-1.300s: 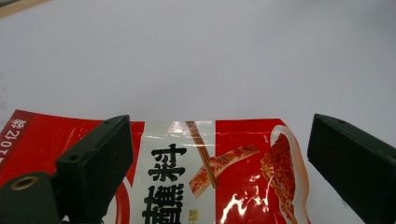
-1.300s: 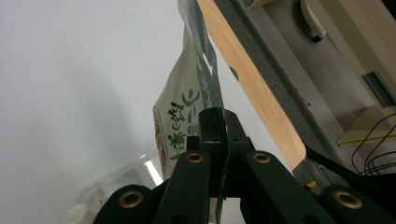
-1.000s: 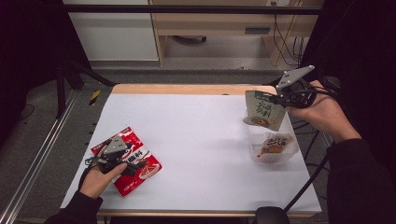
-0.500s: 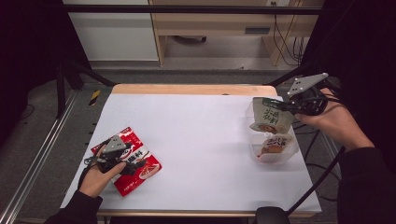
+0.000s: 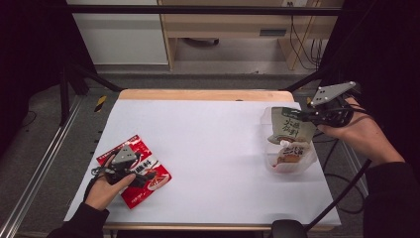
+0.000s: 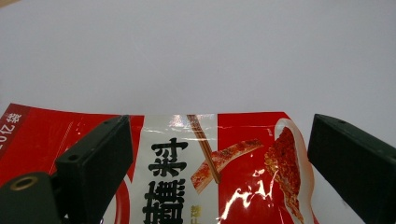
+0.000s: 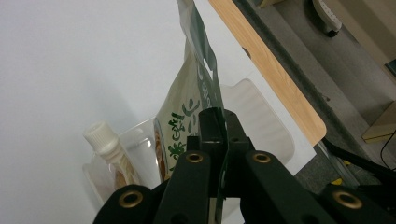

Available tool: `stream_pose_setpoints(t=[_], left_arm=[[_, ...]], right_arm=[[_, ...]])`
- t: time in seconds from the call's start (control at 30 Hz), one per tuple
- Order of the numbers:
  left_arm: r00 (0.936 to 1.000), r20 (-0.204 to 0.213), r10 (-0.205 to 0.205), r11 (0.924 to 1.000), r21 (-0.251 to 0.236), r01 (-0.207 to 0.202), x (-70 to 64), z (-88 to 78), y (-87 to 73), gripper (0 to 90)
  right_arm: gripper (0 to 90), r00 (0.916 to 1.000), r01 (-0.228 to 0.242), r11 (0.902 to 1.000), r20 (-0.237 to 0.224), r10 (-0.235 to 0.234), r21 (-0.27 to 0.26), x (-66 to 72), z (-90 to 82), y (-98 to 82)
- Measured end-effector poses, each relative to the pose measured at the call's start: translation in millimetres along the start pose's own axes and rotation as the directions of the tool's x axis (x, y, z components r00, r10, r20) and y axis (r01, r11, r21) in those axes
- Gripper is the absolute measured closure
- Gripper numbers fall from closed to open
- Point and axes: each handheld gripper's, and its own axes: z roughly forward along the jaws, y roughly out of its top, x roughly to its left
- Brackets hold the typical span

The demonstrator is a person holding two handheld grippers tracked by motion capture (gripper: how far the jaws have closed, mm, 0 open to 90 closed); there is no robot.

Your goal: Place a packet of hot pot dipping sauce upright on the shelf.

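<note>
A red snack packet (image 5: pixel 148 181) lies flat near the table's front left corner. My left gripper (image 5: pixel 132 169) rests over it, held by a hand. In the left gripper view the black jaws stand wide apart, open, astride the red packet (image 6: pixel 233 158), and the left gripper (image 6: pixel 219 158) clasps nothing. At the right edge my right gripper (image 5: pixel 311 115) is shut on the top edge of a green-and-white pouch (image 5: pixel 288 126). The pouch hangs tilted over a clear plastic container (image 5: pixel 308 157). The right gripper view shows the right gripper (image 7: pixel 217 122) pinching the green pouch (image 7: pixel 184 112).
The table is covered by white paper (image 5: pixel 213 144) with a wooden edge (image 5: pixel 198 94) at the back. Inside the clear container (image 7: pixel 264 119) sits a small spouted pouch with a white cap (image 7: pixel 99 135). Dark floor and shelving lie beyond the table.
My right gripper has carried the green pouch to the right and slightly down, so it now hangs over the clear container. The left gripper has stayed on the red packet.
</note>
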Motion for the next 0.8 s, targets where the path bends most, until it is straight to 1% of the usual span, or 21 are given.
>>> stream_pose_setpoints(t=[0.13,0.33,0.5,0.67,0.8], left_arm=[[0.9999,-0.006,0.014,0.9999,0.007,-0.014,-0.3,-0.4,0.0,6.3],[1.0,-0.005,0.008,0.9999,0.013,-0.008,-0.1,0.2,-0.6,6.1],[0.9999,-0.009,0.013,0.9998,0.013,-0.013,0.1,-0.3,-0.5,6.1],[0.9999,-0.011,0.009,0.9999,0.013,-0.009,0.8,-0.1,-0.8,6.1],[0.9999,-0.01,0.013,0.9998,0.015,-0.013,0.3,0.4,-0.5,6.1]], right_arm=[[90.0,1.0,-0.006,0.9999,-0.006,0.006,0.008,-0.6,-1.2,-1.9],[90.0,0.9999,0.001,1.0,-0.016,0.0,0.007,-1.2,-0.1,-3.0],[90.0,0.9997,-0.006,1.0,-0.022,0.006,-0.005,-0.2,0.5,-5.2],[90.0,0.9995,-0.013,0.9999,-0.028,0.013,-0.009,-0.7,-0.9,-7.3],[90.0,0.9991,-0.014,0.9998,-0.041,0.013,-0.013,-1.2,-1.4,-6.5]])
